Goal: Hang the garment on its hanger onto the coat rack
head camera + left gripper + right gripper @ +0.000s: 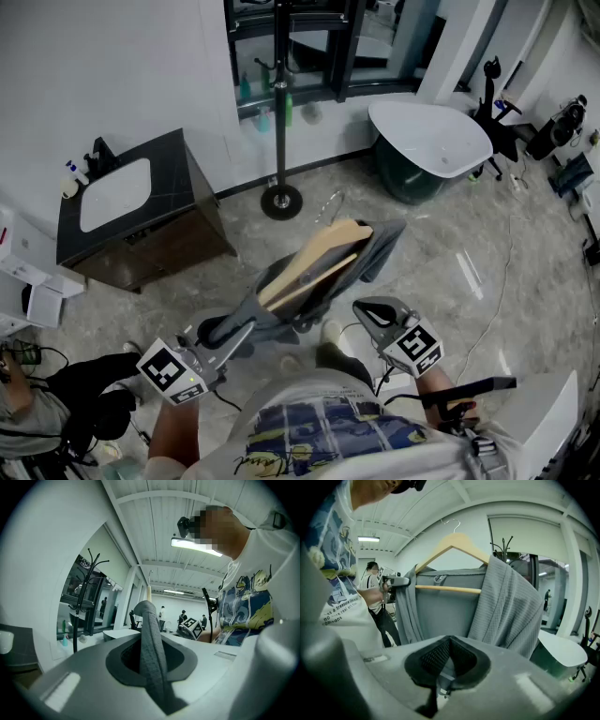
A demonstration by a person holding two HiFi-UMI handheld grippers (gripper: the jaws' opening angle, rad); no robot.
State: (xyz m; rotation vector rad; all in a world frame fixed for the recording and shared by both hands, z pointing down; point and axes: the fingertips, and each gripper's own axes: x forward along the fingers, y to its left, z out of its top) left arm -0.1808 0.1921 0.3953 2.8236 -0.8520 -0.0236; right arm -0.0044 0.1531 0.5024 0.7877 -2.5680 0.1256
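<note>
A grey garment (281,286) hangs on a wooden hanger (314,262) held tilted over the floor in the middle of the head view. My left gripper (242,326) is shut on the garment's lower left end, and a fold of the grey fabric (151,634) runs up between its jaws. My right gripper (368,311) sits just right of the garment, shut, with nothing in it. Its view shows the hanger (457,543) and garment (506,606) straight ahead. The coat rack (279,103) stands beyond on a round base (281,202); its hooks (504,543) show behind the hanger.
A dark vanity with a white sink (117,192) stands at the left. A white bathtub (431,136) sits at the right of the rack, against a window wall. A cable (506,272) trails across the marble floor. Other people (183,617) stand far off.
</note>
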